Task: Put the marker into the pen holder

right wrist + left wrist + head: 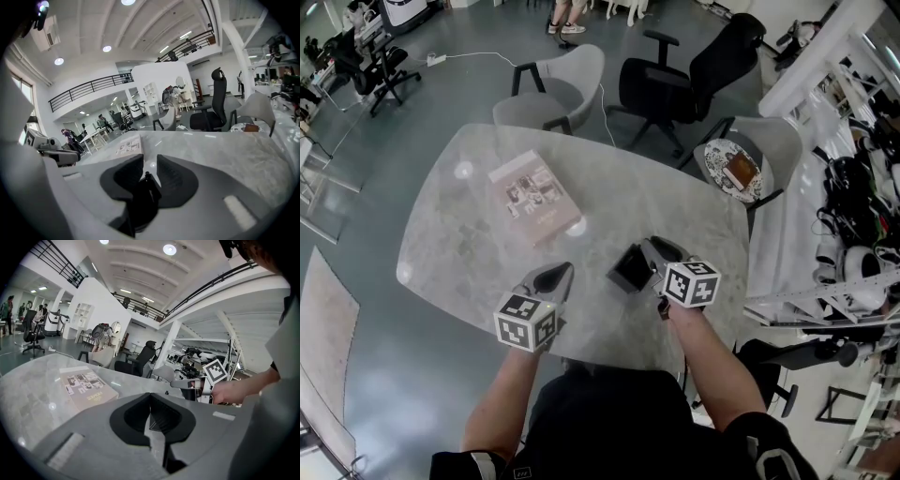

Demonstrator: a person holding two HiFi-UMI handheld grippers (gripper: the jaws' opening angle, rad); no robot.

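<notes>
- Grey marble table [675, 192]; book [534, 197] lies flat on the far left part, well apart from both grippers
- Black pen holder [630, 270] stands on the near part of the table, between the two grippers, closer to the right one
- Right gripper [654, 249]: jaws close together, clamped on a dark marker [143, 193]; marker tip shows just below the jaw tips in the right gripper view
- Right gripper sits just beside the pen holder on its right; head view does not show whether they touch
- Marker is in the right gripper's jaws, not in the pen holder
- Left gripper [562, 273]: jaw tips together, nothing between them; only bare table shows through the gap lower down in the left gripper view
- Left gripper is left of the pen holder, apart from it, low over the table
- Grey chair [562, 84] and black office chair [694, 75] stand beyond the far table edge
</notes>
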